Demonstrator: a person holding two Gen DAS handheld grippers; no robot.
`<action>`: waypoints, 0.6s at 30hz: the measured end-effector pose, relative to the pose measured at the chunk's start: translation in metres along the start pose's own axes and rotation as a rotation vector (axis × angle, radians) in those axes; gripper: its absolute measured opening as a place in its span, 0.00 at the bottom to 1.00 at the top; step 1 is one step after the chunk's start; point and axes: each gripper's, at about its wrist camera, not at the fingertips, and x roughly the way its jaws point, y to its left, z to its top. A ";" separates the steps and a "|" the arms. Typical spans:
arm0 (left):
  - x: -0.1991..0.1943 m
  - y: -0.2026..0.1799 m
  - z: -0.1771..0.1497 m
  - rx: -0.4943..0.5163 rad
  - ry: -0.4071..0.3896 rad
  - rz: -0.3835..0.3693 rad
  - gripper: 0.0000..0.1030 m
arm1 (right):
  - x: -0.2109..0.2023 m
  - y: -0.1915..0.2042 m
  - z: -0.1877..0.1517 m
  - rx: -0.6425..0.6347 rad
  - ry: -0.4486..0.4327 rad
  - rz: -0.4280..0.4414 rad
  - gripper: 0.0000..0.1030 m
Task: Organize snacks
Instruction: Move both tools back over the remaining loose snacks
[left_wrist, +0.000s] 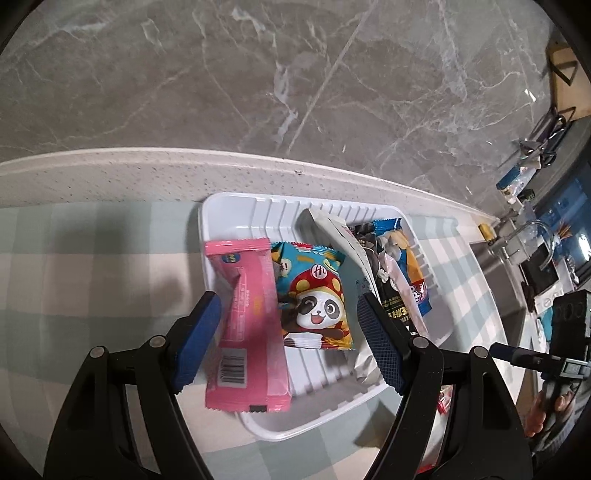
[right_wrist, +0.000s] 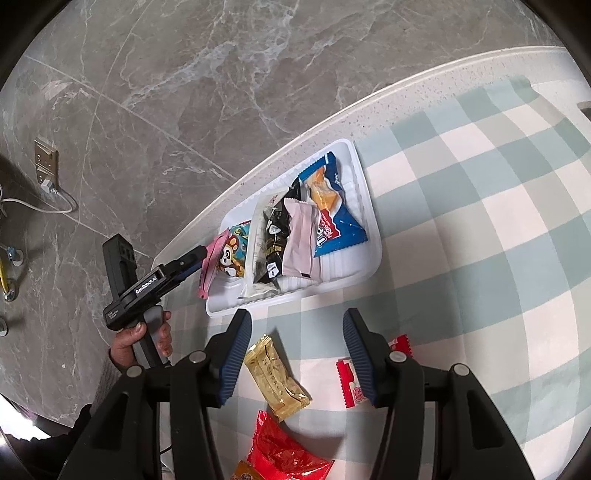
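A white tray (left_wrist: 229, 199) (right_wrist: 369, 206) sits on the checked cloth and holds several snack packets. Among them are a panda packet (left_wrist: 314, 295), a black one (right_wrist: 275, 229) and a blue one (right_wrist: 332, 221). My left gripper (left_wrist: 287, 297) hovers open over the tray's left half. A pink packet (left_wrist: 243, 325) (right_wrist: 208, 266) leans on edge against its left finger; the other finger stands clear of it. My right gripper (right_wrist: 296, 314) is open just above the cloth, with a gold packet (right_wrist: 275, 376) lying loose between its fingers.
A red-and-white packet (right_wrist: 349, 384) lies half behind the right finger. A red packet (right_wrist: 284, 450) lies nearer the camera. The pale counter edge (left_wrist: 147, 170) runs just behind the tray, with grey marble floor beyond. A sink and tap (left_wrist: 517, 236) are at the far right.
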 end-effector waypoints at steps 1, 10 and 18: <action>-0.003 0.001 0.000 0.001 -0.003 0.004 0.73 | 0.000 0.001 -0.001 -0.002 0.001 0.002 0.54; -0.041 -0.011 -0.012 0.073 -0.042 0.023 0.73 | -0.011 0.010 -0.013 -0.075 0.017 -0.019 0.57; -0.074 -0.054 -0.066 0.206 0.003 -0.014 0.73 | -0.017 0.027 -0.048 -0.264 0.077 -0.082 0.57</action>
